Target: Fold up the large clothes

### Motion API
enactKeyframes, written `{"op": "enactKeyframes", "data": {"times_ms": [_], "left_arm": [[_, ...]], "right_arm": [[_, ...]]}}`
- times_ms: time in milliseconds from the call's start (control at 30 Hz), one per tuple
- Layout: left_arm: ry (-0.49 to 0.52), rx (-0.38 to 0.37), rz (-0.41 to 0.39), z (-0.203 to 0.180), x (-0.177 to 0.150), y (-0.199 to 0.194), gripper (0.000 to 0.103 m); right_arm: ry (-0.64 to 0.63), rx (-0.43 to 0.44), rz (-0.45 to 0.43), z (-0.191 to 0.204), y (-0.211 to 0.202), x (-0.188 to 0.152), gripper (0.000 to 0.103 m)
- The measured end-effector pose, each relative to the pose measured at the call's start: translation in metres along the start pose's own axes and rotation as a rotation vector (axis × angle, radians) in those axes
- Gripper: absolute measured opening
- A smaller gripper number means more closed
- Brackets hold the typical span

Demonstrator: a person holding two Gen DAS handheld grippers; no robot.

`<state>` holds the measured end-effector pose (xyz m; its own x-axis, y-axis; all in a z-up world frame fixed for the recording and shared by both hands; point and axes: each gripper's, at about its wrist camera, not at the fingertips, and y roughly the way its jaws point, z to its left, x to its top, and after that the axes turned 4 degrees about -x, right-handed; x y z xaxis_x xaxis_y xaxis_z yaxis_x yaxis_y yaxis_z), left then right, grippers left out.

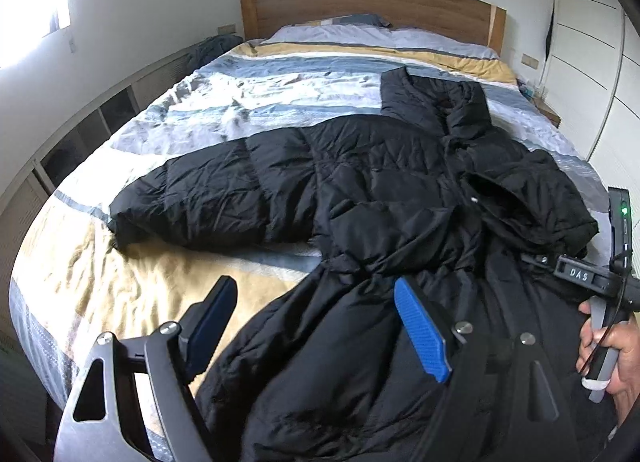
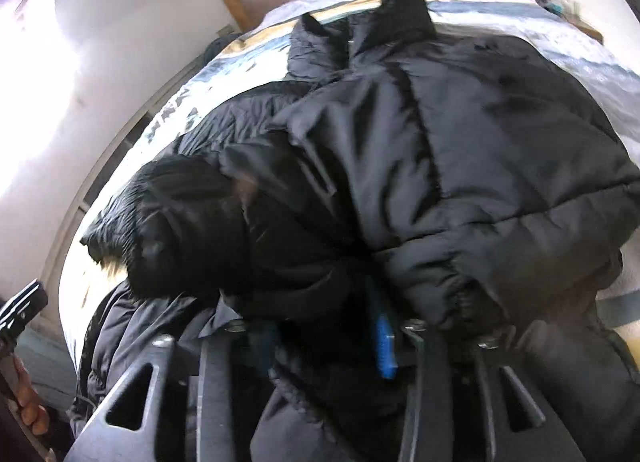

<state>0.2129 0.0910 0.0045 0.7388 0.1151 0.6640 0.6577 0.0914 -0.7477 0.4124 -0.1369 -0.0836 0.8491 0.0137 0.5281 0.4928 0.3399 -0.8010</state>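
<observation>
- While the black puffer coat (image 1: 360,190) sprawls across the striped bed (image 1: 120,282), the left gripper (image 1: 320,326) hovers, fingers spread apart
- Right gripper (image 2: 324,338) pinches the coat's sleeve (image 2: 460,166)

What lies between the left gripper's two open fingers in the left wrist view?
Between the left gripper's fingers lie a bare strip of the tan bedspread and the lower edge of the black puffer coat; neither finger grips anything.

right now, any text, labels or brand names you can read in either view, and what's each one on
"DAS", seen upside down: on the right gripper's black body, in the left wrist view.
Black puffer coat: no readable label or logo.
Striped duvet, wooden headboard: no text.
Right wrist view: too blurred; nothing legible.
</observation>
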Motion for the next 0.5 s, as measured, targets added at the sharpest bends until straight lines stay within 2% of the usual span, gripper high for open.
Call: {"op": "enactKeyframes", "data": {"times_ms": [100,167,233,300,367,500], "left_arm": [[0.027,-0.028,-0.012,-0.022,0.007,0.002,0.080],[0.049,-0.048,-0.012,-0.041,0.014,0.008,0.080],[0.059,-0.074,-0.006,-0.059,0.021,0.016,0.080],[0.069,-0.106,-0.001,-0.079,0.030,0.028,0.080],[0.086,-0.126,0.000,-0.104,0.042,0.042,0.080],[0.116,-0.155,0.008,-0.153,0.063,0.076,0.080]], "right_arm": [[-0.037,0.029,0.007,0.009,-0.011,0.002,0.063],[-0.055,0.057,-0.005,0.010,-0.022,-0.003,0.064],[-0.084,0.076,-0.026,-0.004,-0.052,-0.018,0.064],[-0.108,0.072,-0.062,-0.010,-0.071,-0.017,0.065],[-0.110,0.037,-0.100,-0.024,-0.084,-0.008,0.065],[-0.086,-0.113,-0.142,-0.066,-0.088,0.018,0.066]]}}
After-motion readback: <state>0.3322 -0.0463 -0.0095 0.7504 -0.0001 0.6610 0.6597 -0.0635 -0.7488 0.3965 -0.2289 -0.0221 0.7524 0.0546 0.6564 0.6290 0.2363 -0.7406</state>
